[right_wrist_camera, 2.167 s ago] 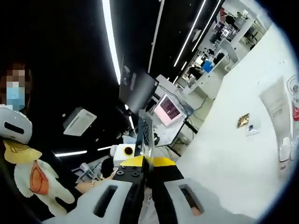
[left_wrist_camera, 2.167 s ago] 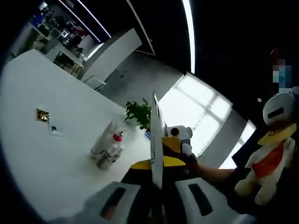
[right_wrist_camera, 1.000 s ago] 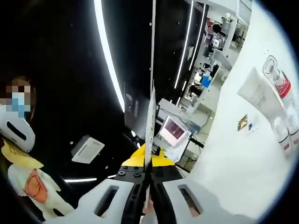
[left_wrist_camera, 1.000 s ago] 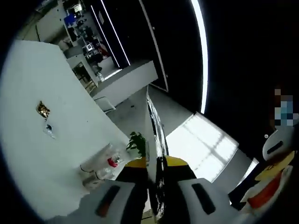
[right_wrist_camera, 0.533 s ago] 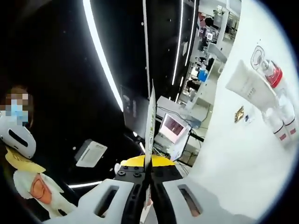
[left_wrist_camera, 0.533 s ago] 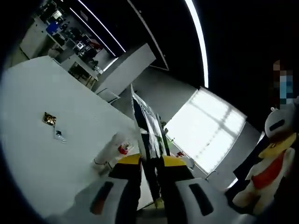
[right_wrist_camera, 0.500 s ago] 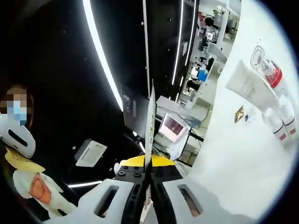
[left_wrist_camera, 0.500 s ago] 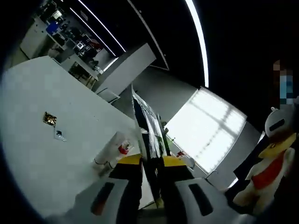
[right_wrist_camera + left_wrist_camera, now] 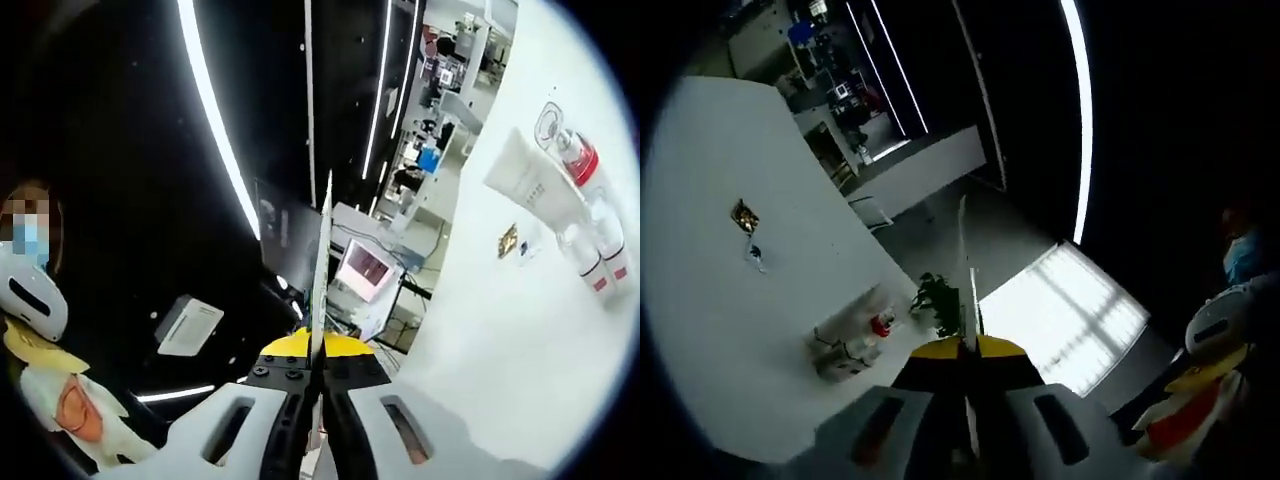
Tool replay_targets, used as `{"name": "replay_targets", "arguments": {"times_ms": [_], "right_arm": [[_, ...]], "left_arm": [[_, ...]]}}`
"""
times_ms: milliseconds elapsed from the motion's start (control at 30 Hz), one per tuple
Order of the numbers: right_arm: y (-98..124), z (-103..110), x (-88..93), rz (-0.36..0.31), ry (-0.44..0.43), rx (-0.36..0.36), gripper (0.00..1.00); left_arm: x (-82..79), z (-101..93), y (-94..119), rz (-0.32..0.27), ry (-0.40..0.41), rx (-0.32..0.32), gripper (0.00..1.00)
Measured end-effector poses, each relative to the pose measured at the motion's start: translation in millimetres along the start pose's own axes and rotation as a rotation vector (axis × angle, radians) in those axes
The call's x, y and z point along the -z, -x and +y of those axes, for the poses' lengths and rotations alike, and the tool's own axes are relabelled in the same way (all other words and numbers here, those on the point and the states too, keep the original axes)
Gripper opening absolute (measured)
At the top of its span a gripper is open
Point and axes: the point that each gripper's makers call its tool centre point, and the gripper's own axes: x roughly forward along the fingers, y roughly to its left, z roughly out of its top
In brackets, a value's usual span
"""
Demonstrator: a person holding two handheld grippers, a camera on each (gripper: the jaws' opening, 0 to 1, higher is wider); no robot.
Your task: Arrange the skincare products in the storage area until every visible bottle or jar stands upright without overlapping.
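Several skincare products lie bunched on the white table [image 9: 730, 330]: clear bottles [image 9: 840, 350] and one with a red cap [image 9: 881, 325]. From the other side I see a white tube [image 9: 532, 180], the red-capped bottle [image 9: 580, 160] and two clear bottles [image 9: 603, 255], all lying down and touching. My left gripper [image 9: 966, 348] is held up off the table, shut on a thin flat card [image 9: 964, 260] seen edge-on. My right gripper [image 9: 315, 352] is likewise raised and shut on a thin flat card [image 9: 321, 260]. Both grippers are well away from the products.
A small gold wrapper [image 9: 743, 215] and a tiny scrap [image 9: 757, 256] lie on the table apart from the products. A potted plant [image 9: 938, 300] stands past the table edge. A plush toy [image 9: 1200, 380] sits at the right, a monitor [image 9: 362, 268] behind.
The left view has swung and rolled, so its card now shows edge-on instead of its printed face. The right view has barely shifted. The products have not moved.
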Motion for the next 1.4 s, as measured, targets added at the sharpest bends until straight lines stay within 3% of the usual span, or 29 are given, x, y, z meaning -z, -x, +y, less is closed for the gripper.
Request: {"name": "replay_targets", "arguments": {"times_ms": [133, 333, 467, 500, 567, 633, 933, 1033, 1267, 1400], "right_arm": [[5, -2, 0.8, -0.003, 0.003, 0.019, 0.01], [12, -11, 1.6, -0.015, -0.029, 0.052, 0.01], [15, -24, -1.2, -0.028, -0.013, 0.113, 0.01], [17, -35, 0.0, -0.014, 0.014, 0.167, 0.01], [16, -39, -0.6, -0.019, 0.014, 0.184, 0.01], [16, -46, 0.3, -0.019, 0.019, 0.211, 0.02], [10, -53, 1.9, -0.004, 0.052, 0.229, 0.03], [8, -59, 4.2, 0.005, 0.069, 0.253, 0.03], [5, -61, 7.8, 0.052, 0.207, 0.243, 0.07], [5, -62, 9.3, 0.112, 0.373, 0.236, 0.13]], "left_arm": [[6.3, 3.2, 4, 0.031, -0.005, -0.015, 0.05], [26.0, 9.1, 4, 0.142, -0.053, -0.033, 0.06], [18.9, 13.4, 0, 0.127, -0.049, -0.05, 0.0], [20.6, 14.8, 0, 0.143, -0.025, -0.057, 0.0], [21.5, 22.7, -3, 0.151, -0.036, -0.092, 0.0], [21.2, 25.1, -4, 0.153, 0.02, -0.084, 0.0], [16.2, 29.3, -1, 0.122, 0.106, -0.033, 0.0], [17.0, 38.2, 0, 0.127, 0.108, -0.063, 0.0], [16.6, 46.5, 3, 0.13, 0.098, -0.088, 0.0], [15.1, 50.1, 3, 0.136, 0.105, -0.089, 0.0]]}}
